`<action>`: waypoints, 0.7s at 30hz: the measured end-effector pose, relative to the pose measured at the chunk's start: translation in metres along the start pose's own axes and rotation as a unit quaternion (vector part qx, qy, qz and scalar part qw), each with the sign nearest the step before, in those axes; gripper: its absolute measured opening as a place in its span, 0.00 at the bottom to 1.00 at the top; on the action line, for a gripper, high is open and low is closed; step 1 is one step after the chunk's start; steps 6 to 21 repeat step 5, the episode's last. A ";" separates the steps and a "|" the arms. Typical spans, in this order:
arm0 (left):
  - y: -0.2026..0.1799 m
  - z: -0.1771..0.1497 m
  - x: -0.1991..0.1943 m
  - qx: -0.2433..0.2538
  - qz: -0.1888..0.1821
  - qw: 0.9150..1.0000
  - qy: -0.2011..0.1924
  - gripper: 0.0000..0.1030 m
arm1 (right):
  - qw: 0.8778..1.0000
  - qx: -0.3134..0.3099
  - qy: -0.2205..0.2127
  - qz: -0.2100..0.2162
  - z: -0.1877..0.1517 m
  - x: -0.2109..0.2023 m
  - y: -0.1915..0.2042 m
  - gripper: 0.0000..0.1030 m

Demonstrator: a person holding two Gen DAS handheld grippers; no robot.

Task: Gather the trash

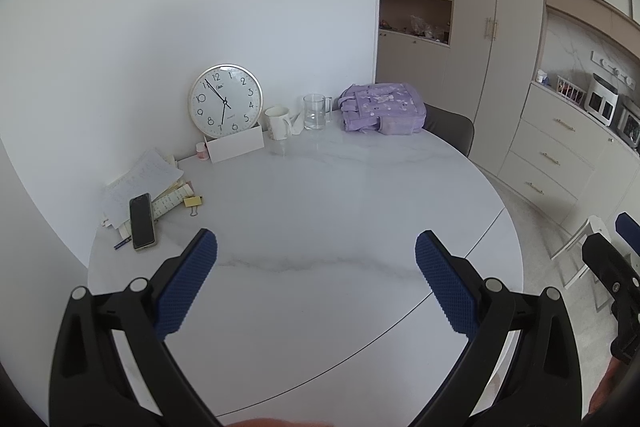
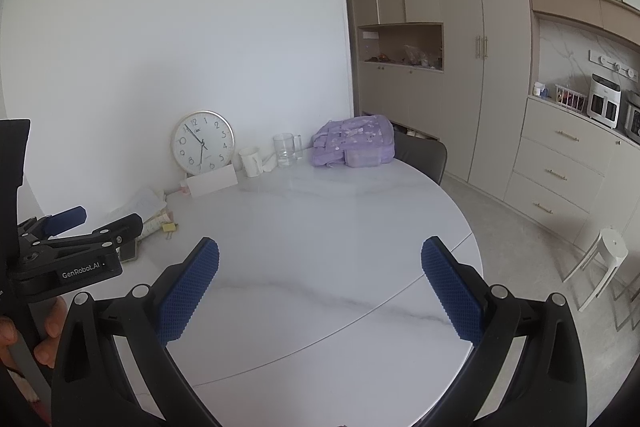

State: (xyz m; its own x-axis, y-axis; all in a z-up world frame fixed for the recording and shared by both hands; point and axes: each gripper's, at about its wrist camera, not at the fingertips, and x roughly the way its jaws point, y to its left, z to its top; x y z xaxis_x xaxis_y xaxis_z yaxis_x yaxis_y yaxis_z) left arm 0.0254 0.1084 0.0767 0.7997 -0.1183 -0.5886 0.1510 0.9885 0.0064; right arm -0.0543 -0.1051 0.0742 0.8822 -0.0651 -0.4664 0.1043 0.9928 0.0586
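A crumpled white tissue (image 1: 297, 123) lies between the white mug (image 1: 278, 123) and the glass mug (image 1: 316, 111) at the far side of the round white marble table (image 1: 340, 195); the right wrist view shows the tissue (image 2: 269, 165) too. A loose pile of papers (image 1: 140, 183) sits at the table's left edge. My left gripper (image 1: 316, 241) hovers open over the near half of the table, nothing between its blue pads. My right gripper (image 2: 320, 247) is open and empty beside it. Both are well short of the tissue.
A wall clock (image 1: 225, 101) leans behind a white box (image 1: 236, 145). A phone (image 1: 142, 221), a yellow binder clip (image 1: 193, 203) and a small pink bottle (image 1: 202, 151) are at the left. A purple backpack (image 1: 382, 109) lies at the back, a grey chair (image 1: 452, 129) behind it. A white stool (image 2: 600, 263) stands on the floor.
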 end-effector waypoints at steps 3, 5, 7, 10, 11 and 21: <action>0.000 0.000 0.000 -0.001 -0.002 1.000 0.003 0.92 | 1.000 0.000 0.000 0.000 0.000 0.000 0.000 0.98; 0.001 0.000 0.002 -0.006 -0.006 1.000 0.009 0.92 | 1.000 0.000 0.000 0.000 0.000 0.000 0.000 0.98; 0.001 0.000 0.002 -0.006 -0.006 1.000 0.009 0.92 | 1.000 0.000 0.000 0.000 0.000 0.000 0.000 0.98; 0.001 0.000 0.002 -0.006 -0.006 1.000 0.009 0.92 | 1.000 0.000 0.000 0.000 0.000 0.000 0.000 0.98; 0.001 0.000 0.002 -0.006 -0.006 1.000 0.009 0.92 | 1.000 0.000 0.000 0.000 0.000 0.000 0.000 0.98; 0.001 0.000 0.002 -0.006 -0.006 1.000 0.009 0.92 | 1.000 0.000 0.000 0.000 0.000 0.000 0.000 0.98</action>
